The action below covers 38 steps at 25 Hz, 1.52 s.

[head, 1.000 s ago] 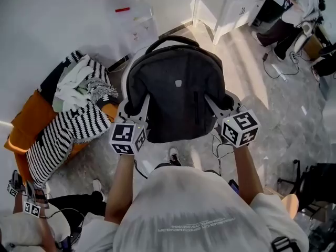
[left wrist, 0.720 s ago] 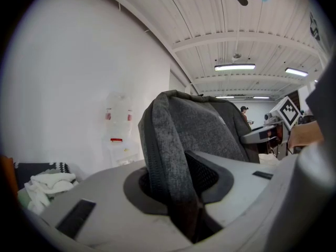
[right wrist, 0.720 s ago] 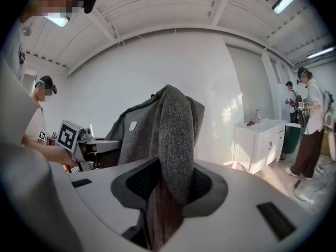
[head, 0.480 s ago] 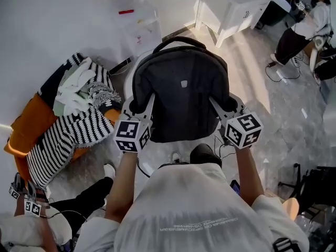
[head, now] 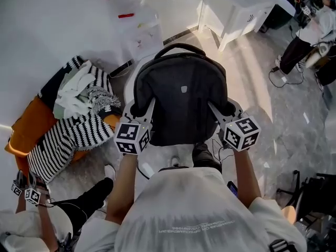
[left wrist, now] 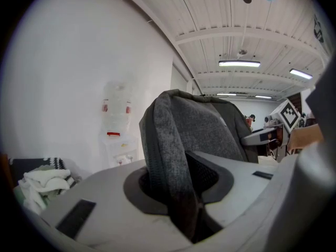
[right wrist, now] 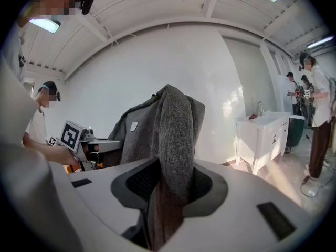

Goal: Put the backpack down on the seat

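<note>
A dark grey backpack (head: 181, 98) with a top handle stands upright between my two grippers, over a white seat (head: 128, 85) of which only the rim shows. Whether its bottom touches the seat is hidden. My left gripper (head: 140, 111) is shut on the backpack's lower left edge. In the left gripper view the grey fabric (left wrist: 170, 140) is pinched in the left gripper (left wrist: 178, 188). My right gripper (head: 220, 110) is shut on the lower right edge. The right gripper view shows a fold of the fabric (right wrist: 176, 125) pressed in the right gripper (right wrist: 170, 188).
An orange cushion (head: 26, 125) at the left carries a black-and-white striped cloth (head: 65, 138) and white laundry (head: 76, 88). A white cabinet (head: 239, 9) stands at the back right. A person with grippers (head: 29, 193) is at the lower left, and others stand at the far right. Cables (head: 218, 146) lie on the floor.
Both grippers keep their hold on the backpack, which has drifted slightly right and away. The holder's dark shoe has stepped forward beneath it.
</note>
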Tool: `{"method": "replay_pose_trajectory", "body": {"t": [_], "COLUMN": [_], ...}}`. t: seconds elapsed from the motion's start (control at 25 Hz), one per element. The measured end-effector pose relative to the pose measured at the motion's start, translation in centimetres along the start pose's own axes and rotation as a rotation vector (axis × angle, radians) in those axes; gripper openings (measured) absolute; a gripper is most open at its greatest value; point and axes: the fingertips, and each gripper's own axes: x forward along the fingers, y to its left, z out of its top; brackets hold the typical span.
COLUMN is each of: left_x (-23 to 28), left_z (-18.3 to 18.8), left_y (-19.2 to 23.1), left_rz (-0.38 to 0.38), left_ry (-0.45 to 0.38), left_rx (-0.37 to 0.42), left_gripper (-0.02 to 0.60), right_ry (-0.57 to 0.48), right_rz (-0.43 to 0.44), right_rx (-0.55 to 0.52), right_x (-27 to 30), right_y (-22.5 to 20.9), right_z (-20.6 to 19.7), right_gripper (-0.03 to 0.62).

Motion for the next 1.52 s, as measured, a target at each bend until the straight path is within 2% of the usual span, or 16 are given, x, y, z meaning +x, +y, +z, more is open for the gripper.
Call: {"method": "replay_pose_trajectory", "body": {"t": [0.24,0.76,1.52], "left_x": [3.0,11.1,20.5], "left_z": [-0.9,-3.4,-12.2], "left_y": [1.1,4.6,9.6], "left_rz": [0.038,0.14,0.235], "left_ry": [0.036,0.087,0.179], "left_rx": [-0.036,-0.126,-0.224], "left_gripper": [0.124,0.123,0.123], "right_ry": [0.04,0.114,0.219], "right_rz": [0.045,0.201,0.278], "right_rx": [0.01,0.011,0.053], "right_x": [3.0,12.1,23.8], "right_y": [-2.7,-9.7,-16.7], "right_z": [-0.2,-0.7,-7.6], "right_gripper": [0.127,0.127,0.127]}}
